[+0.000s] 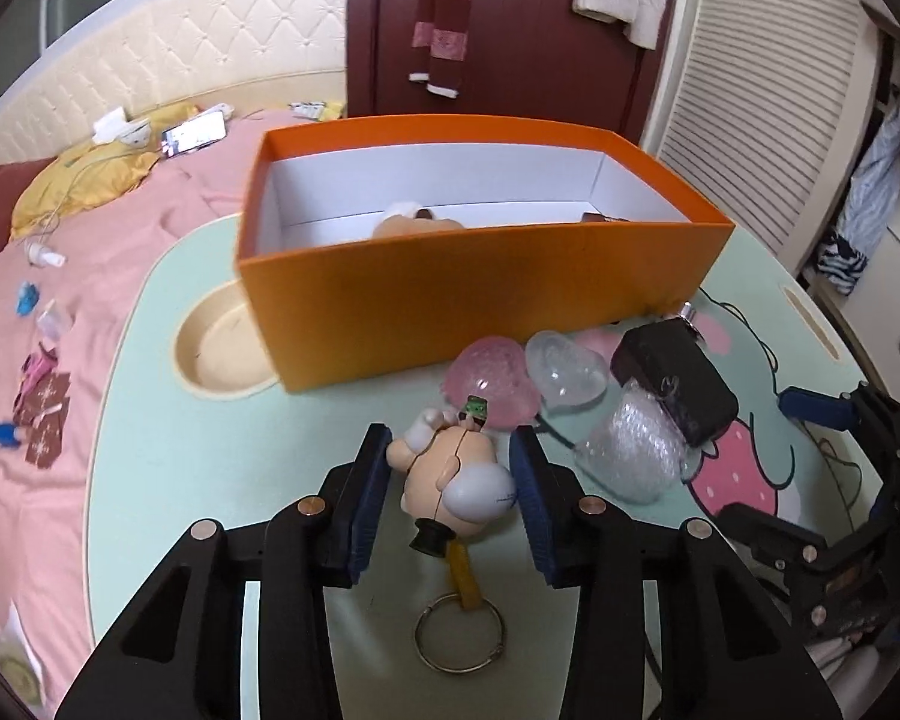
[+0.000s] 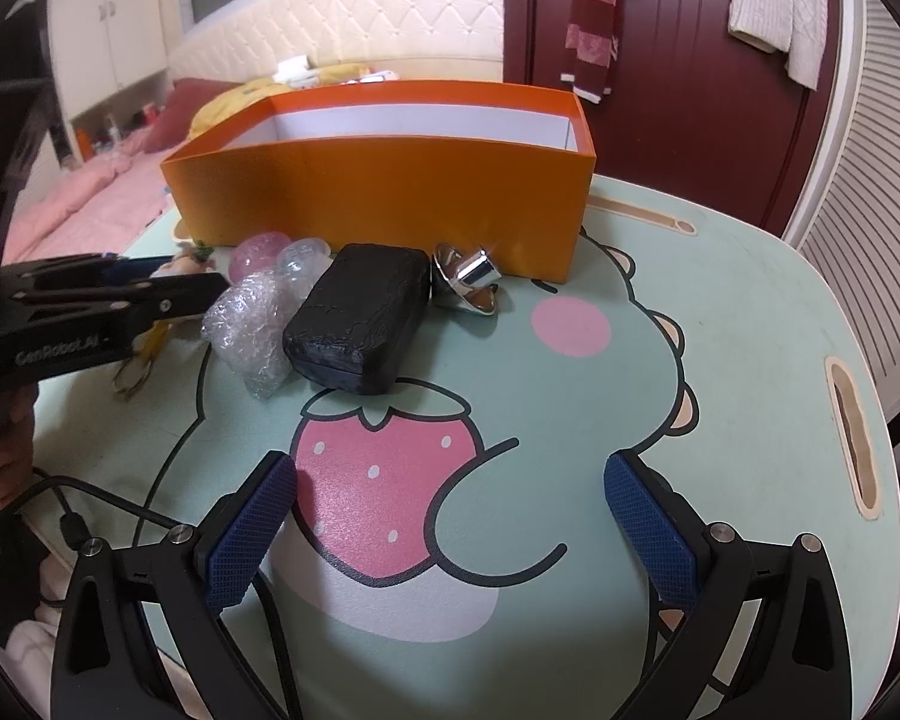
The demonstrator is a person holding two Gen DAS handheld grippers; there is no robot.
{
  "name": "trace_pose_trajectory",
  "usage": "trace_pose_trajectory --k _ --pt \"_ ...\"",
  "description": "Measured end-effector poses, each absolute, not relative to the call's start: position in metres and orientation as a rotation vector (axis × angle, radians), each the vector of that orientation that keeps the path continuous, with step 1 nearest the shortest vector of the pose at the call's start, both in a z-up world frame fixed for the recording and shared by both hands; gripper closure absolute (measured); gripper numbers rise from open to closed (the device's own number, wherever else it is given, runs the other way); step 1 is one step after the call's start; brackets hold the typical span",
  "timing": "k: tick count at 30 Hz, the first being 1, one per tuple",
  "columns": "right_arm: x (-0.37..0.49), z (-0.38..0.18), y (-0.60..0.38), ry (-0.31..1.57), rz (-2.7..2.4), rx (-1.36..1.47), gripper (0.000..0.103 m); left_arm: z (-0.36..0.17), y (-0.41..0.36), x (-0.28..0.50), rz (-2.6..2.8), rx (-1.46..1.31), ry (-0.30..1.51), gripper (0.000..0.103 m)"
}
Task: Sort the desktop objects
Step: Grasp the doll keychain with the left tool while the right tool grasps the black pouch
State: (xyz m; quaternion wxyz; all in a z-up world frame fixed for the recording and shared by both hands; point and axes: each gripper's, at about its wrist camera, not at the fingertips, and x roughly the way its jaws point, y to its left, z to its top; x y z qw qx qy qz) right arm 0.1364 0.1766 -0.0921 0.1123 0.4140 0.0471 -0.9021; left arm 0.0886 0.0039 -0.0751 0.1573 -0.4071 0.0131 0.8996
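My left gripper [image 1: 450, 462] straddles a small figurine keychain [image 1: 456, 474] lying on the mint-green table [image 1: 168, 480] just in front of the orange box [image 1: 450, 306]; its jaws are narrowed around the toy, but I cannot tell whether the pads press on it. My right gripper [image 2: 450, 516] hangs wide open over the table's strawberry print [image 2: 378, 480], holding nothing, with the black case [image 2: 360, 318], bubble wrap [image 2: 249, 330] and silver cup [image 2: 468, 276] beyond it.

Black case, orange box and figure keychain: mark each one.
black case [image 2: 357, 315], right wrist view, on its top face.
orange box [image 1: 474, 294], left wrist view, on its near wall.
figure keychain [image 1: 450, 471], left wrist view, on its body.
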Motion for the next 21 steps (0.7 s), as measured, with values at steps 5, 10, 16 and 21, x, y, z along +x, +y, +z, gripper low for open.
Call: trace_pose_trajectory --k 5,10,16,21 --pt "0.136 -0.088 0.177 0.130 -2.644 1.203 0.000 -0.071 -0.008 0.101 2.627 -1.126 -0.009 0.061" --pt "0.139 -0.072 0.176 0.106 -2.641 1.127 0.000 -0.071 -0.011 0.102 2.648 -1.100 0.000 0.061" --pt "0.120 -0.058 0.172 -0.025 -2.643 1.093 0.009 -0.072 -0.008 0.103 2.649 -1.078 0.038 0.062" --pt "0.098 -0.061 0.170 -0.186 -2.614 1.151 0.027 -0.072 -0.014 0.101 2.639 -1.077 -0.017 0.062"
